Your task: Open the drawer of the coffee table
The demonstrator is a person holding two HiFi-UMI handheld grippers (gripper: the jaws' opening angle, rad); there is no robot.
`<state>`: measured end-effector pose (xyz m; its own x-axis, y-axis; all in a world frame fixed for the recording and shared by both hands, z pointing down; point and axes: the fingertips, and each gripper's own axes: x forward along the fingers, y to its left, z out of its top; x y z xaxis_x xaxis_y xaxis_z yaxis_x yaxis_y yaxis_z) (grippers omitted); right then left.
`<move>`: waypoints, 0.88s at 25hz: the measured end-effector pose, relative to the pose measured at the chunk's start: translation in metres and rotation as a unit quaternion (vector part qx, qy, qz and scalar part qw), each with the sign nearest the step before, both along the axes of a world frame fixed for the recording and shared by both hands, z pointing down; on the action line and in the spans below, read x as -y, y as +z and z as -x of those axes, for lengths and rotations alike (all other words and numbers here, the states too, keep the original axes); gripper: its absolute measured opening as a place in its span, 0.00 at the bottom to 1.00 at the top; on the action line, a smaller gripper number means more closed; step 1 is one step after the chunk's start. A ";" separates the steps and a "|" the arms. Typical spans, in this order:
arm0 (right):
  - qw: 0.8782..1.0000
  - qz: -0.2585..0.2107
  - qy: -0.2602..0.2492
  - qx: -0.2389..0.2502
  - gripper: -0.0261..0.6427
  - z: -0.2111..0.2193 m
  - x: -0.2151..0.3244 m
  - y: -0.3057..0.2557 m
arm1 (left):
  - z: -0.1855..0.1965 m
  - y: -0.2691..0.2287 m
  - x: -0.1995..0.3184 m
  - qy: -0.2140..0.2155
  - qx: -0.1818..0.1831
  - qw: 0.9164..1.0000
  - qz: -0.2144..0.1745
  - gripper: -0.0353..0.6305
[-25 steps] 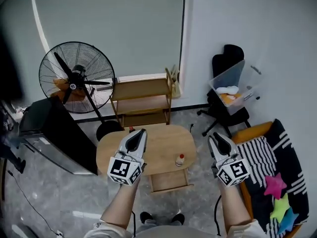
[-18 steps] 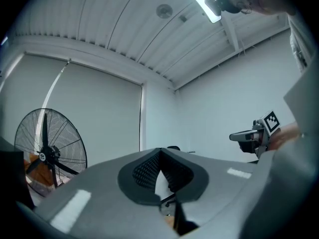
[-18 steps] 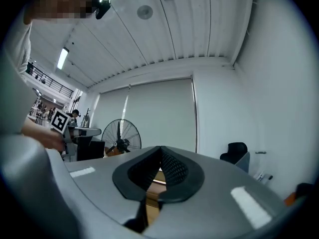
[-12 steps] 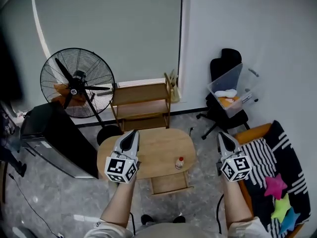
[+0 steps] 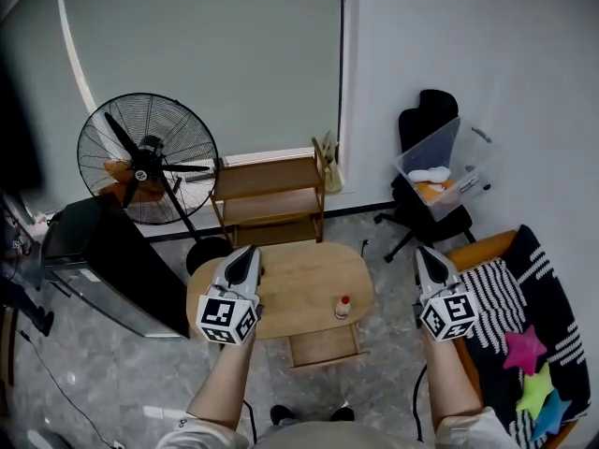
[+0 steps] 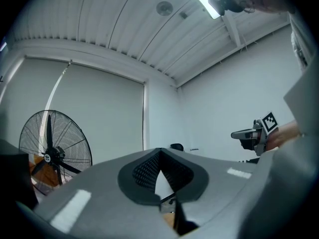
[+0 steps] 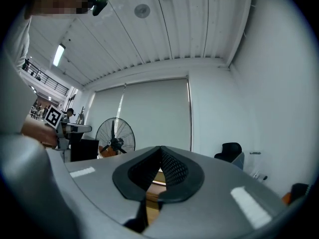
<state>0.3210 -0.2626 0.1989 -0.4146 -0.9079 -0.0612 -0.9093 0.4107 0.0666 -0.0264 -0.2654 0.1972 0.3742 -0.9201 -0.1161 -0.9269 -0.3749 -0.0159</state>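
Premises: a room with a grey marbled floor, white walls and a drawn roller blind. A pedestal fan (image 5: 148,168) stands at the left. A low wooden shelf unit (image 5: 271,195) stands against the wall under the blind. An office chair (image 5: 426,110) at the right carries a clear plastic bin (image 5: 440,162).

The oval wooden coffee table (image 5: 290,283) sits mid-floor in front of the shelf unit. Its drawer (image 5: 323,346) projects from the near side, towards the person, well clear of both grippers. A small bottle (image 5: 343,305) stands upright on the tabletop near the right end.

The left gripper (image 5: 248,253) is held in the air over the table's left end, pointing away from the person. Its jaws are closed tip to tip, with nothing between them.

The right gripper (image 5: 426,253) is held to the right of the table, beside a striped blanket (image 5: 510,297). Its jaws are likewise pressed together and empty.
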 end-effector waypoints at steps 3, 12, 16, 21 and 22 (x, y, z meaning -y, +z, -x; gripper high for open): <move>1.000 -0.004 -0.005 -0.004 0.05 0.005 0.001 -0.006 | 0.001 -0.001 0.001 0.001 0.001 1.000 0.001 0.05; 1.000 0.002 -0.005 -0.001 0.05 0.008 -0.001 -0.004 | 0.006 -0.002 -0.003 -0.001 -0.003 1.000 -0.002 0.05; 1.000 0.005 -0.008 -0.004 0.05 0.011 -0.004 0.000 | 0.007 0.000 -0.007 -0.003 -0.005 1.000 -0.001 0.05; 1.000 0.005 -0.012 -0.006 0.05 0.016 -0.006 -0.004 | 0.009 -0.001 -0.010 -0.003 -0.007 1.000 -0.001 0.05; 1.000 0.004 -0.014 -0.006 0.05 0.017 -0.006 -0.004 | 0.010 -0.001 -0.010 -0.003 -0.007 1.000 -0.001 0.05</move>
<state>0.3037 -0.2563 0.1948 -0.4399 -0.8967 -0.0480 -0.8969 0.4360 0.0745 -0.0360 -0.2551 0.1964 0.3666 -0.9222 -0.1228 -0.9294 -0.3691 -0.0027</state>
